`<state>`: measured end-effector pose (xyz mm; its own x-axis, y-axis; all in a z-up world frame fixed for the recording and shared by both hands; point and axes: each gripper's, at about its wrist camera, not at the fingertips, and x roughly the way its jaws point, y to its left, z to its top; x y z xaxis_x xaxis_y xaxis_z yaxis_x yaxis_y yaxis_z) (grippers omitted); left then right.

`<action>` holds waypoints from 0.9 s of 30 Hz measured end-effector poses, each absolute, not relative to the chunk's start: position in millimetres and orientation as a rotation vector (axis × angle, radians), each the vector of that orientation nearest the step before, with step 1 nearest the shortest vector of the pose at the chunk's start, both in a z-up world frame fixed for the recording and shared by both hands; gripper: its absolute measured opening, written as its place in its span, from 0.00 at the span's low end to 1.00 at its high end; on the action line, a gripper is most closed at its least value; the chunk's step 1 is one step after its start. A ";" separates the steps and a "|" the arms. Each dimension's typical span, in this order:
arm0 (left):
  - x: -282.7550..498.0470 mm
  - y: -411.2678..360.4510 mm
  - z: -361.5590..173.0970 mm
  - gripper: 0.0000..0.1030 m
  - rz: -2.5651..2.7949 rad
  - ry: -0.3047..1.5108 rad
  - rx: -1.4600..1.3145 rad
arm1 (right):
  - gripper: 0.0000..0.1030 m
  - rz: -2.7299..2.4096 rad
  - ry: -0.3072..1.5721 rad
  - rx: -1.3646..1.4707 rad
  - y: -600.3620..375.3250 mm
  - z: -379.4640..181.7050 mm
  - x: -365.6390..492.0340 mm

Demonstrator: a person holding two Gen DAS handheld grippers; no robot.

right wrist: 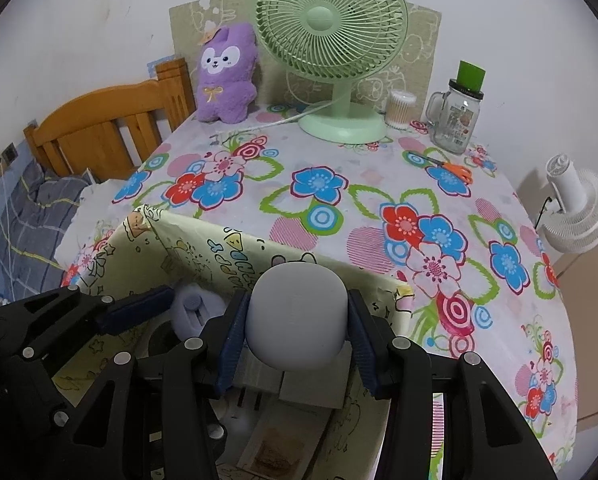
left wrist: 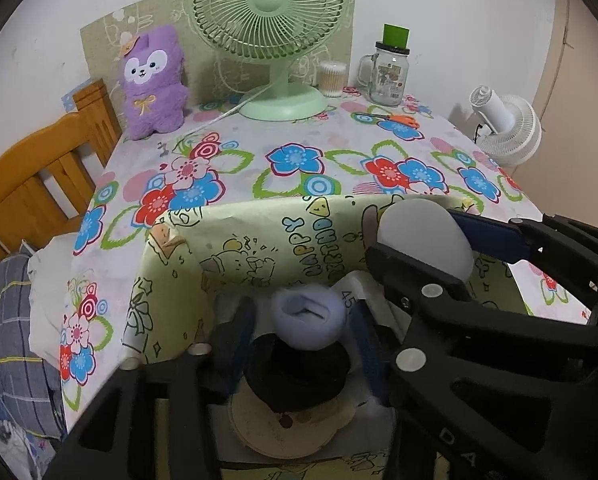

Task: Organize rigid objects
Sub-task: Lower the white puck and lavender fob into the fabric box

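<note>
Right gripper (right wrist: 297,330) clamping white rounded object (right wrist: 297,316), left gripper (left wrist: 301,344) apparently loose — over box (right wrist: 203,256)

Your left claw (left wrist: 295,344) is showing as a black plastic frame of angled, bracing struts, with round silver rivet heads shining at each pivot. Its fingers (left wrist: 363,344) are wearing dark blue pads, blurred in the left wrist view. Your right claw (right wrist: 297,336) is looking the same: matte black linkage arms, silver pivot pins, and blue ribbed pads lining the inner faces of its fingers (right wrist: 230,344). Pale raised letters are appearing on one black strut at the lower right of the left wrist view.
</note>
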<state>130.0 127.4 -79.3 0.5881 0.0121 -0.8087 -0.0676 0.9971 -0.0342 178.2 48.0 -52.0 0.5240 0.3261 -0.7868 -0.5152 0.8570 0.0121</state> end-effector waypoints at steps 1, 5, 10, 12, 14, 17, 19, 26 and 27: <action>129.9 126.9 -78.8 0.59 0.040 0.941 -0.065 | 0.49 0.513 0.887 -0.231 47.6 -51.9 178.1; 127.8 123.7 -78.4 0.63 0.040 0.943 -0.044 | 0.49 0.511 0.894 -0.230 45.7 -53.2 177.3; 119.9 122.8 -76.6 0.76 0.065 0.943 -0.036 | 0.49 0.524 0.889 -0.236 45.6 -52.8 172.4; 115.4 124.2 -76.2 0.77 0.068 0.944 -0.041 | 0.49 0.543 0.888 -0.237 46.6 -52.0 169.3; 112.4 124.4 -76.6 0.79 0.072 0.949 -0.040 | 0.49 0.562 0.888 -0.244 48.6 -51.8 165.4; 107.5 124.1 -78.2 0.81 0.066 0.966 -0.044 | 0.49 0.593 0.904 -0.255 50.6 -52.4 160.6; 105.1 122.4 -78.4 0.81 0.061 0.973 -0.040 | 0.50 0.609 0.930 -0.247 49.5 -53.7 158.6; 96.2 113.1 -75.7 0.82 0.058 0.959 -0.010 | 0.50 0.610 0.961 -0.221 41.3 -55.0 151.2; 95.3 111.8 -75.5 0.82 0.059 0.958 -0.006 | 0.50 0.610 0.959 -0.218 40.1 -54.8 150.4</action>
<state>95.3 111.8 -75.5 0.5737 0.0478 -0.8177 -0.0529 0.9984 0.0212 150.4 40.1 -54.8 0.4227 0.3896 -0.8183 -0.5761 0.8125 0.0892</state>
